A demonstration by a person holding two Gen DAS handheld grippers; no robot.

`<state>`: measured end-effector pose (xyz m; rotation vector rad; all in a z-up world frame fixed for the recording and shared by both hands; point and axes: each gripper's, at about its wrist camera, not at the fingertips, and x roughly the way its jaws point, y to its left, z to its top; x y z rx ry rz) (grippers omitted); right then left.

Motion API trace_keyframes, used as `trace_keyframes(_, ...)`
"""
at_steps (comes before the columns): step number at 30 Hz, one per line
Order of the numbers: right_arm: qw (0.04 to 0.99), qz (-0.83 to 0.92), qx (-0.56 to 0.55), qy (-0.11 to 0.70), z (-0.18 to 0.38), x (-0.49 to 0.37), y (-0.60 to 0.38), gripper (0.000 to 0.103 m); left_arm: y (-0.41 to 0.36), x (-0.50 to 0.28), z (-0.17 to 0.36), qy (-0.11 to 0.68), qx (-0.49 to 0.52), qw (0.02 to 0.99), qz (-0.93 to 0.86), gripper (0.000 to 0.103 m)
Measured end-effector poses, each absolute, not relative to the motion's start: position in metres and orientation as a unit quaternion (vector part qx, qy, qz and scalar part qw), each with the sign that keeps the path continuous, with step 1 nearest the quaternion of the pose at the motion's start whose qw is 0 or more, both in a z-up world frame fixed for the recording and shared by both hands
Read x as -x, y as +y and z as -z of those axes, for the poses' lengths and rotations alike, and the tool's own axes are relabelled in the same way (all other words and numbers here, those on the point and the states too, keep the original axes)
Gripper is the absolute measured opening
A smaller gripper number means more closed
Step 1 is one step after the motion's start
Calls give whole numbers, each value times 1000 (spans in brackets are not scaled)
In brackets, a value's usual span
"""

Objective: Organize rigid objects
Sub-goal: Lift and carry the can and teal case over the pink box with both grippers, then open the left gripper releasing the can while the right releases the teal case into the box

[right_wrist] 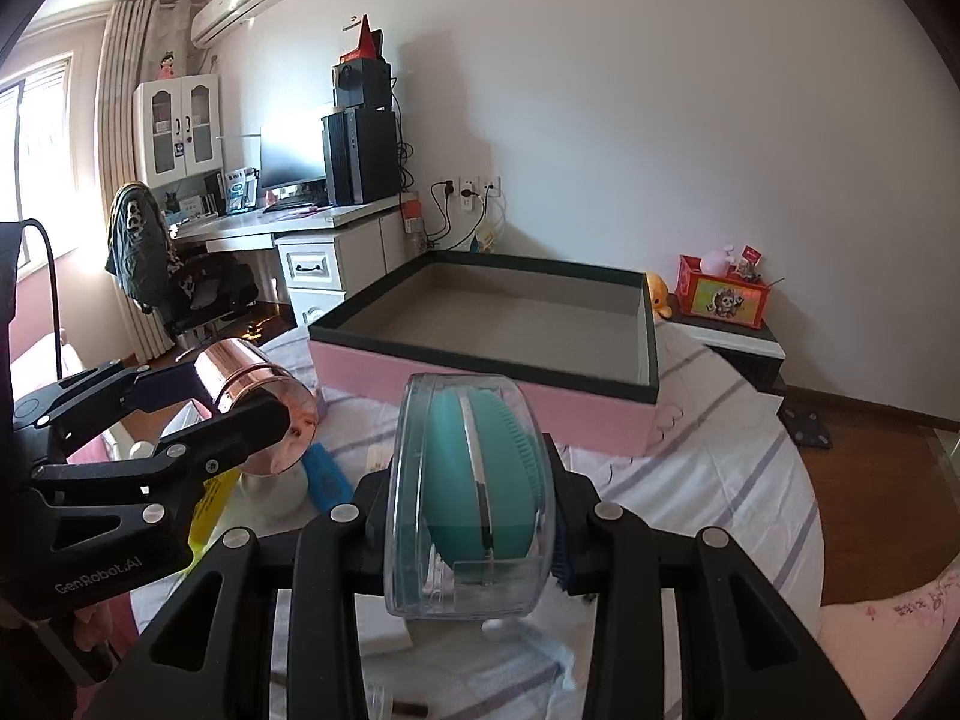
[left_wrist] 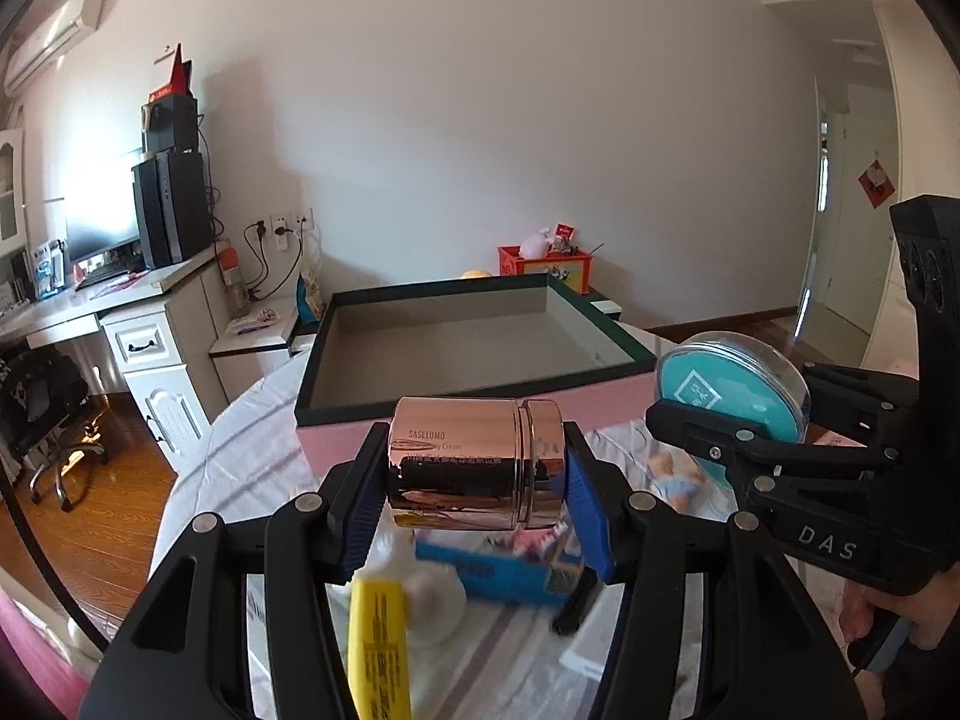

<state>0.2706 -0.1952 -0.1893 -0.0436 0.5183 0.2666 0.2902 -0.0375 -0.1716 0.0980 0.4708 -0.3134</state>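
Observation:
A shiny rose-gold cream jar (left_wrist: 474, 462) lies on its side between the blue pads of my left gripper (left_wrist: 474, 483), which is shut on it and holds it above the bed. From the right wrist view the same jar (right_wrist: 255, 381) shows in the left gripper (right_wrist: 240, 399) at the left. My right gripper (right_wrist: 474, 516) is shut on a clear plastic case with a teal silicone brush (right_wrist: 474, 492) inside; the case (left_wrist: 729, 387) also hangs at the right of the left wrist view. Just beyond both stands an empty pink box (left_wrist: 336, 447) (right_wrist: 420, 375) with a dark green rim.
Under the grippers, on the striped sheet (right_wrist: 720, 456), lie a yellow tube (left_wrist: 378, 648), a blue carton (left_wrist: 480, 570) and a white round item (left_wrist: 435, 600). A desk with drawers (right_wrist: 312, 264) stands at the left. A nightstand with a red box (right_wrist: 723, 297) is behind the pink box.

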Motion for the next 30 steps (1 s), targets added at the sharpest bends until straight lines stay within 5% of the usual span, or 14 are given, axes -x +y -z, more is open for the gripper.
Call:
trace_keyframes(11,937,-129,35,322,173,-416,-182,38,-47,-450,169,337,-61,931,123,55)
trace_keyframes(22,884,-109,44,452,217,-495,-172,38,-49,-485,199,386,-81,914,96,55)
trace_keyframes(26,890,-105,38,443,214,-491,-174,42,-43,-478,193,369,-83,921,89,72)
trace_keyframes(30,909,-98,16,405,193,-466,-182,63,-31,-446,168,318,-63,942,84,89)
